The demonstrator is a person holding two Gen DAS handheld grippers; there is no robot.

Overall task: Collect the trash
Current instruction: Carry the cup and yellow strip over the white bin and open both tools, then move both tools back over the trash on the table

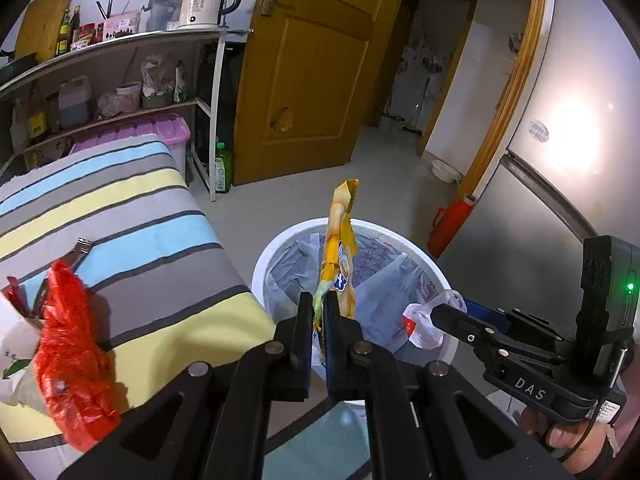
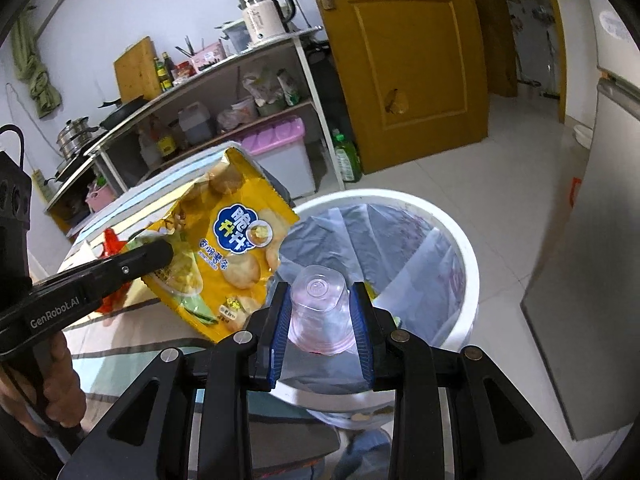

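My L claw [image 1: 319,306] pinching chip bag [image 1: 339,256] over bin [image 1: 264,264], R claw [image 2: 320,308] clamping clear cup [image 2: 318,308] above liner [image 2: 404,264], red bag [image 1: 72,344] lying on striped table [image 1: 152,240].

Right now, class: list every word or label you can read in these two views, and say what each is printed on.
"DAS": on the right gripper body.
"GenRobot.AI": on the left gripper body.
Chip bag: blue logo and a line of Chinese characters, too distorted to quote.
Fridge sticker, kettle, shelf bottles: too blurred.

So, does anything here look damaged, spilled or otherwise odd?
The yellow door has a ragged hole in its lower panel. Otherwise, nothing is spilled: chip bag and plastic cup are gripped over the lined bin.
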